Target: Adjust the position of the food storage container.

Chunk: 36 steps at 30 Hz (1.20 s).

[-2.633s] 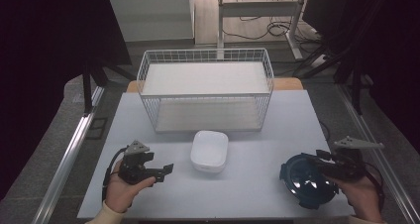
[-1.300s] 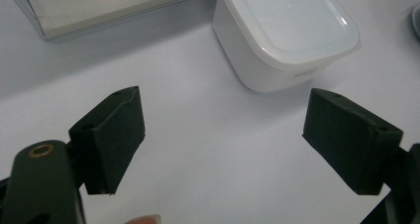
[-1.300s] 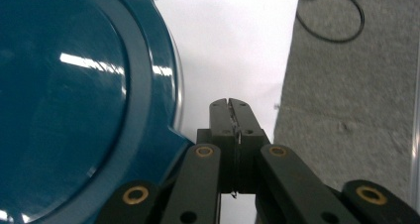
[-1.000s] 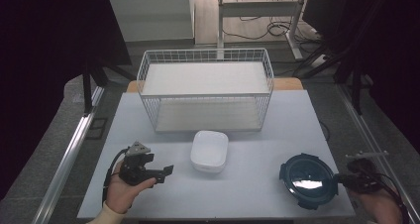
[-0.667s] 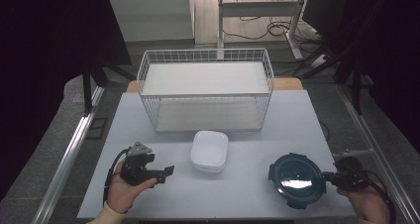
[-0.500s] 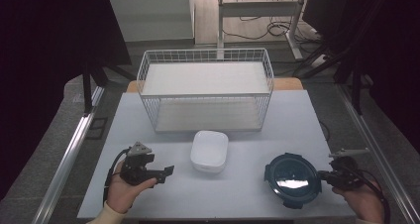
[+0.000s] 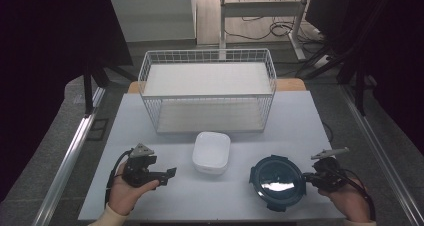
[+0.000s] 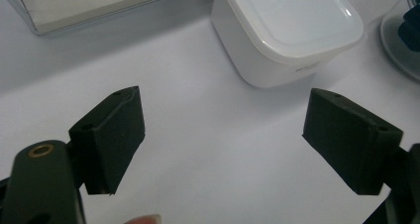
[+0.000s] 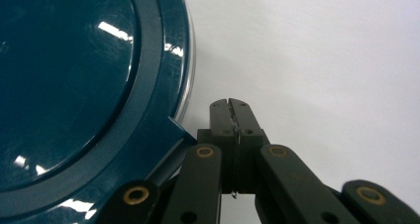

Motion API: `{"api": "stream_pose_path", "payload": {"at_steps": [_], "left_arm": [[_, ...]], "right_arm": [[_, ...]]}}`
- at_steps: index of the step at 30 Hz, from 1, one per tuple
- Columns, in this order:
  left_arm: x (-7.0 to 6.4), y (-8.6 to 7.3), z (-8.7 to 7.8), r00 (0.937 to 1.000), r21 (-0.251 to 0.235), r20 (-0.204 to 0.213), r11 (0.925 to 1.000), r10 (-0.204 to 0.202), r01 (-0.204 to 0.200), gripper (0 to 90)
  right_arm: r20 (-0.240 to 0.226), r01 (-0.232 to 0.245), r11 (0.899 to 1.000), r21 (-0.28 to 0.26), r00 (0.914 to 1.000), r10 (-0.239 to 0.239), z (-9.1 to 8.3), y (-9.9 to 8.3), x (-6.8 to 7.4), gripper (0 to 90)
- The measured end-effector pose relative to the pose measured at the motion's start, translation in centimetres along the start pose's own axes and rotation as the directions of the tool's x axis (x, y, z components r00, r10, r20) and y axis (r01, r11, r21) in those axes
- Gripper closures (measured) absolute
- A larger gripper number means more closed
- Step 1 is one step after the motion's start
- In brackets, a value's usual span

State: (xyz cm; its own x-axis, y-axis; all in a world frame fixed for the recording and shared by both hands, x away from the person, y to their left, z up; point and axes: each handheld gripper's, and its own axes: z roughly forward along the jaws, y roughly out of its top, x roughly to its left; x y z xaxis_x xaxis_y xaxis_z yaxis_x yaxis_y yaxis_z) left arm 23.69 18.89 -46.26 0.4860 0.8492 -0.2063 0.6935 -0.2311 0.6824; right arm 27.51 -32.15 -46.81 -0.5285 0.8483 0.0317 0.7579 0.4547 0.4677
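Fingers of the right gripper (image 9: 232,107) are pressed flat together with nothing between them, their tips just beside the rim of the dark blue round container (image 7: 276,180), against a lid tab as far as the right gripper view lets me tell. Left gripper (image 7: 167,174) rests near the table's front-left corner, jaws spread wide and empty, pointed toward the white square box (image 7: 211,152).

Positions, high view:
- Blue container: near the front edge of the table (image 7: 300,121), right of centre, lid on.
- White box: mid-table, just in front of the wire basket (image 7: 207,97).
- Basket: at the back edge, nothing inside that I can make out.
- Right gripper touching the container's right side; left gripper well apart from both boxes.

Judgement: the work in hand looks like nudging the blue container with shut jaws, probably to place it for a grasp. No hold is made yet.

Next move likely calls for parting the right jaws and closing them over the rim or tab. The lid is glossy and curved, so a slip is possible. The left gripper may need to steady the far side.
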Motion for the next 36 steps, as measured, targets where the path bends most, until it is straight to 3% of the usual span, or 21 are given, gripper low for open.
{"api": "stream_pose_path", "payload": {"at_steps": [3, 7, 27, 36], "left_arm": [[0.0, 0.0, 0.0, 1.0, 0.0, 0.0, 1.0, 0.0, 0.0, 16.2], [-0.1, 0.0, 0.0, 1.0, 0.0, 0.001, 1.0, 0.002, -0.002, 16.2], [-0.2, 0.0, 0.2, 1.0, 0.005, 0.001, 1.0, 0.006, -0.006, 16.2], [-0.4, -0.1, 0.5, 0.9999, 0.014, 0.007, 0.9998, 0.012, -0.012, 16.2]], "right_arm": [[-0.045, 0.009, 1.0, -0.013, 0.999, -0.01, 0.4, 0.4, 0.8, 89.2], [-0.031, 0.043, 0.999, 0.016, 0.9986, -0.043, 1.3, 0.8, 1.8, 89.2], [-0.041, 0.096, 0.995, -0.013, 0.9945, -0.096, 2.5, 2.5, 3.7, 89.2], [-0.057, 0.144, 0.989, -0.013, 0.9878, -0.145, 3.6, 3.5, 4.9, 89.2]]}}
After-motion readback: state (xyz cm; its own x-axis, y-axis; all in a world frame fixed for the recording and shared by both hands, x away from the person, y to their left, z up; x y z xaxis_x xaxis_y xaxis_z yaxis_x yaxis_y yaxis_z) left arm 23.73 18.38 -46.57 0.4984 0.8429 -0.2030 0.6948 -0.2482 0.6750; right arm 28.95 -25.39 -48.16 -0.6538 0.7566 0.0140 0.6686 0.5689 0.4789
